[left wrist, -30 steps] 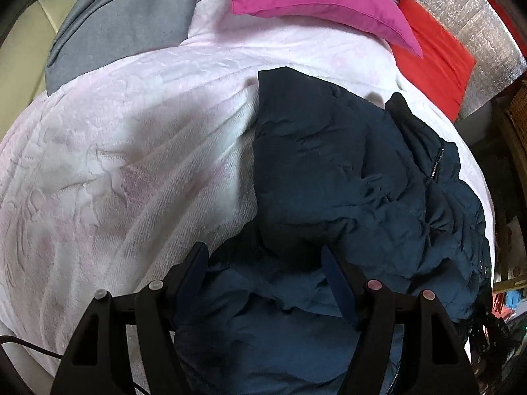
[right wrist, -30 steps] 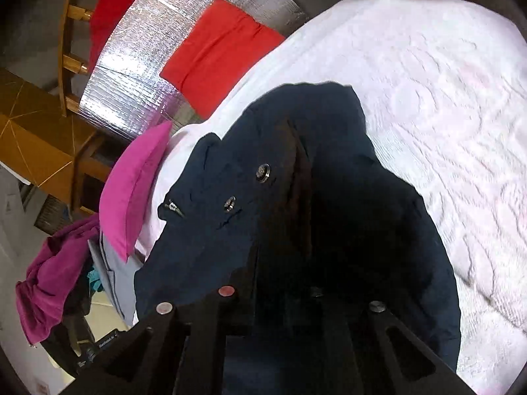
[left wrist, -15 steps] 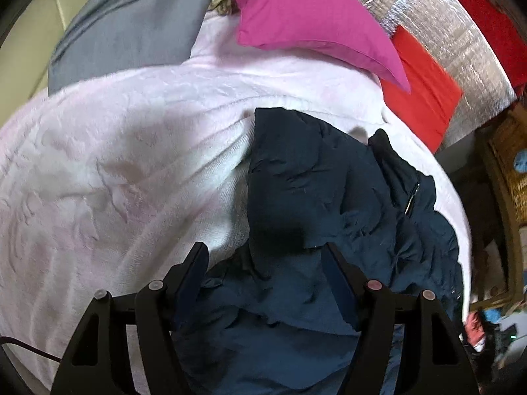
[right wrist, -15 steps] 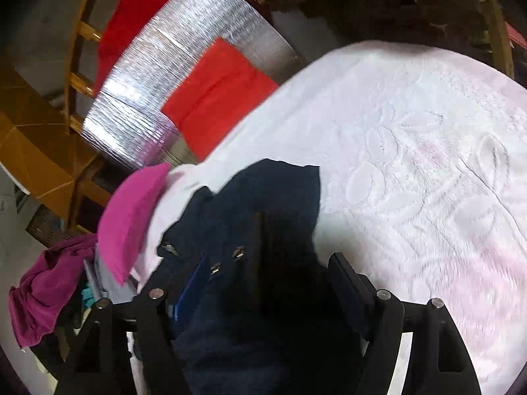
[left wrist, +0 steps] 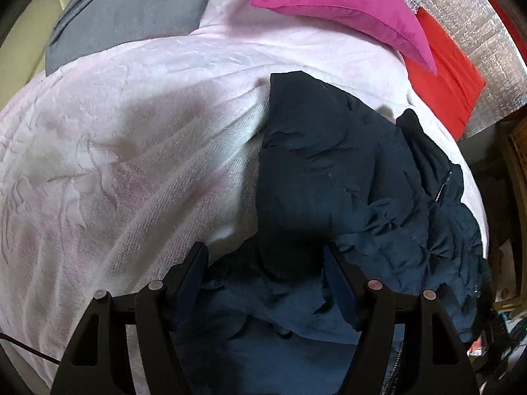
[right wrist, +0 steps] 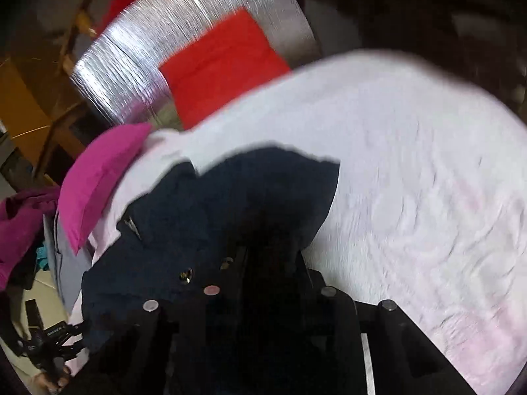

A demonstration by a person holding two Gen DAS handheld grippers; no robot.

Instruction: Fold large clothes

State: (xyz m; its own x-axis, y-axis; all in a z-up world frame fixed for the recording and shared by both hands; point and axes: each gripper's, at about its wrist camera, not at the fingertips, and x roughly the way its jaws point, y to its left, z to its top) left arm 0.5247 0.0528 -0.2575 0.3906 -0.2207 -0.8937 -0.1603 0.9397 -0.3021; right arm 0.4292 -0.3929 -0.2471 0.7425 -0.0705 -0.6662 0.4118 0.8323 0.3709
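Observation:
A navy jacket [left wrist: 329,171] lies crumpled on the right half of a pale pink blanket [left wrist: 115,164], its zip at the right edge. My left gripper [left wrist: 265,263] hovers over the jacket's near end, open. A dark fold lies between its fingers, closer to the right one, and bare blanket shows beside the left one. In the blurred right wrist view the jacket [right wrist: 263,181] runs up from my right gripper [right wrist: 270,263]. Its jaws are closing together on a dark fold, with a metal snap [right wrist: 186,275] just to the left.
A magenta pillow [left wrist: 336,3] and a red cushion [left wrist: 444,75] rest at the bed's head against a silver foil panel [left wrist: 477,16]. A grey garment [left wrist: 131,10] covers the far left corner. The blanket [right wrist: 411,181] is bare right of the jacket. Wooden furniture stands beyond.
The right gripper opened wide half a second ago and has closed again on the jacket, rising and rolling, so its view is blurred. The left gripper has hardly moved.

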